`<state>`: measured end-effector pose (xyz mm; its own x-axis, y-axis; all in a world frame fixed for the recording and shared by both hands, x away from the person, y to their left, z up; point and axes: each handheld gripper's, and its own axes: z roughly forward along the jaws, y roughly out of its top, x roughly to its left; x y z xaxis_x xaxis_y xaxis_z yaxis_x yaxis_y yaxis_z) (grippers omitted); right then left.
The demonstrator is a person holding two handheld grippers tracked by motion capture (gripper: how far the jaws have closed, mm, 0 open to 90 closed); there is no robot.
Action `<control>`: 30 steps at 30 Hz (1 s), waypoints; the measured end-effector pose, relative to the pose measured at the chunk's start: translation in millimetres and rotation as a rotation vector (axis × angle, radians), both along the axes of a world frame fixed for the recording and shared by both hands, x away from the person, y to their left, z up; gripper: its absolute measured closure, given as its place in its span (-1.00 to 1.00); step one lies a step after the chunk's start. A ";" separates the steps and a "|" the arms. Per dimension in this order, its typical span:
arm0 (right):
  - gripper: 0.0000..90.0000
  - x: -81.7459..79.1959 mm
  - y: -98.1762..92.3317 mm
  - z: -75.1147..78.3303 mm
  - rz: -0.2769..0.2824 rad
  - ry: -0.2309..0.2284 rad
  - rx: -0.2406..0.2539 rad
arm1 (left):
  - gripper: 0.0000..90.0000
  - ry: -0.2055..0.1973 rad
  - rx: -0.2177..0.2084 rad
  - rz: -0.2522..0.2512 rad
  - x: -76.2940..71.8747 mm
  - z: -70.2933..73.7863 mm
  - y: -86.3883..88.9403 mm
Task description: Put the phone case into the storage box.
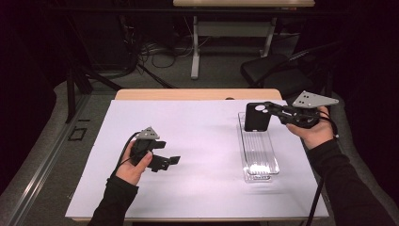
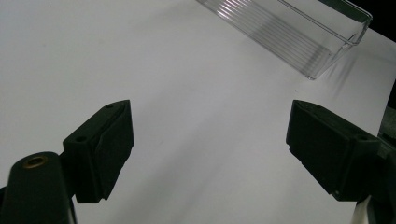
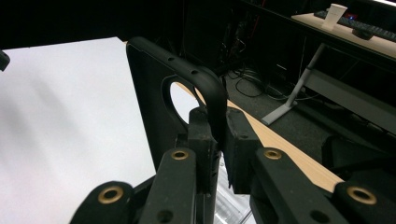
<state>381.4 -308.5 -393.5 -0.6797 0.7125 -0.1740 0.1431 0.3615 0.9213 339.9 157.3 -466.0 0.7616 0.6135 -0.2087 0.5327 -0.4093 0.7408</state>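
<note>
We see a light wooden table [image 1: 197, 94] covered by a large white sheet [image 1: 197, 155]; on the sheet's right side lies a long clear ribbed plastic tray [image 1: 259, 155].

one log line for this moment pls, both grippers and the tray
right gripper: shut on black phone case, above far end of clear tray | left gripper: open, nothing between jaws | clear tray: empty

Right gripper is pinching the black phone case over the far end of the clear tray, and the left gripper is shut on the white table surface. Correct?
Not quite. The left gripper is open: the left gripper view shows its jaws wide apart with nothing between them. The rest holds: the right gripper pinches the black phone case over the far end of the clear tray.
</note>
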 end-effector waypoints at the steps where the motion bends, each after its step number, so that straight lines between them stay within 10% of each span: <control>1: 0.84 1.5 -0.3 -0.4 -0.003 -0.002 0.000 | -0.65 0.000 -0.001 -0.001 0.1 0.1 0.3; 30: 0.84 44.7 3.0 -35.2 -0.030 -0.029 -0.021 | -0.65 0.001 0.001 0.011 -0.4 -3.5 2.4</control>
